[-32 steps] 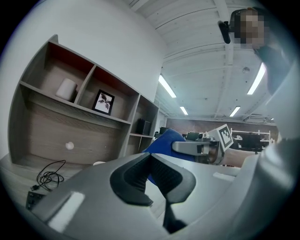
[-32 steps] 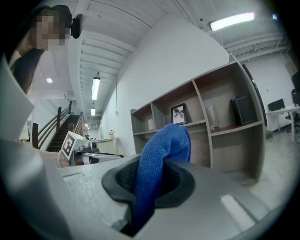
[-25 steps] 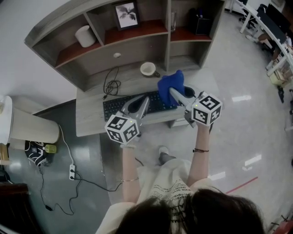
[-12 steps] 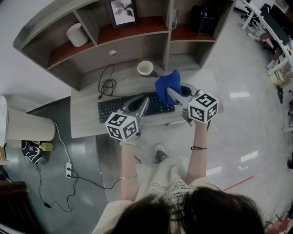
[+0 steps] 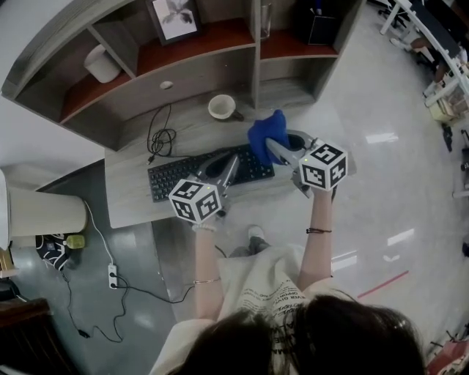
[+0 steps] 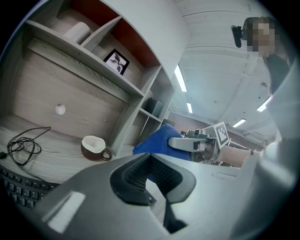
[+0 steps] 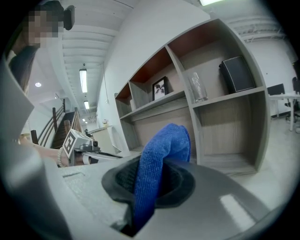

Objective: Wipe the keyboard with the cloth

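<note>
- My right gripper (image 7: 149, 183) is clamped on the blue cloth (image 7: 161, 152); the cloth runs up between the 2 jaws and folds over above them in a rounded hump.
- From the head view, the right gripper (image 5: 270, 146) holds the cloth (image 5: 264, 130) over the right end of the keyboard (image 5: 183, 174). I cannot tell whether the cloth touches the keys.
- My left gripper (image 6: 150, 161) has its jaws closed together at the tips, with nothing between them.
- In the head view the left gripper (image 5: 229, 162) sits over the keyboard's right half, just beside the right gripper and to its left.
- Past my left jaws I see the cloth (image 6: 157, 140) and the right gripper (image 6: 190, 143) holding it, with a strip of black keys (image 6: 18, 185) at the lower left.
- The keyboard lies along the front part of the grey desk (image 5: 128, 201), slightly angled.
- Behind the keyboard stands 1 cup (image 5: 220, 108), white inside, and to its left a coiled black cable (image 5: 160, 135).
- A shelf unit (image 5: 190, 69) rises at the back of the desk; it holds a framed picture (image 5: 174, 18) and a white cylinder (image 5: 101, 64).
- My right gripper view also shows a clear glass (image 7: 198, 86) and a black box (image 7: 236, 72) on the shelves.
</note>
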{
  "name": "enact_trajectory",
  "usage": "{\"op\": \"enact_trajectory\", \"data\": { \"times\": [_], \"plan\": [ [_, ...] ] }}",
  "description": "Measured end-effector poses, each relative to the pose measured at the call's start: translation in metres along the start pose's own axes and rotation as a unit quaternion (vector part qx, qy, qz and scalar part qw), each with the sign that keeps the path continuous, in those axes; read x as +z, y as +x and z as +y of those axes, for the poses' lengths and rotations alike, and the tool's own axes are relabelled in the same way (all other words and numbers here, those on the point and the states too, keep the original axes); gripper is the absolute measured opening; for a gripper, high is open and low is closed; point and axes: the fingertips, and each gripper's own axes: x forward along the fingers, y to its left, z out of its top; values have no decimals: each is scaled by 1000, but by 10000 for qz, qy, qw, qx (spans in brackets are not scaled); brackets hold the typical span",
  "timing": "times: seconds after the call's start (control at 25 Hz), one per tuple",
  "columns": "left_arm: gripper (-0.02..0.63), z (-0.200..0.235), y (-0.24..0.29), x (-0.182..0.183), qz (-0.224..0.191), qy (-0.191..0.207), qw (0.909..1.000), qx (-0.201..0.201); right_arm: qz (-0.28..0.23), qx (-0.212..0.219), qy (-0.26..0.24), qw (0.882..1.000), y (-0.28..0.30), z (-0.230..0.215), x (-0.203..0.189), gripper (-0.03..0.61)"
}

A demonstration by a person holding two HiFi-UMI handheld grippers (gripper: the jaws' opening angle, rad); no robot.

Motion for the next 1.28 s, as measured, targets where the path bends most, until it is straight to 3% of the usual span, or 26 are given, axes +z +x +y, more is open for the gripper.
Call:
{"op": "enact_trajectory", "data": {
  "times": [0.32,0.68,0.88,1.08,1.28],
  "plan": [
    [-3,1,14,-19,288,-111,9995,-62,273,-135,100,9995,-5,-16,-23,52],
    [-3,0,25,-41,438,-158,9989,-51,970,-478,58,9941,-11,-30,-66,52],
    [-3,0,27,-47,305,-377,9988,-42,1077,-712,111,9916,-9,-34,-77,52],
    [-3,3,24,-62,565,-458,9973,-134,1070,-1000,422,9883,-4,-35,-89,52],
    [-3,11,15,-68,507,-683,9962,-198,1124,-1093,481,9865,13,-29,-97,52]
  ]
}}
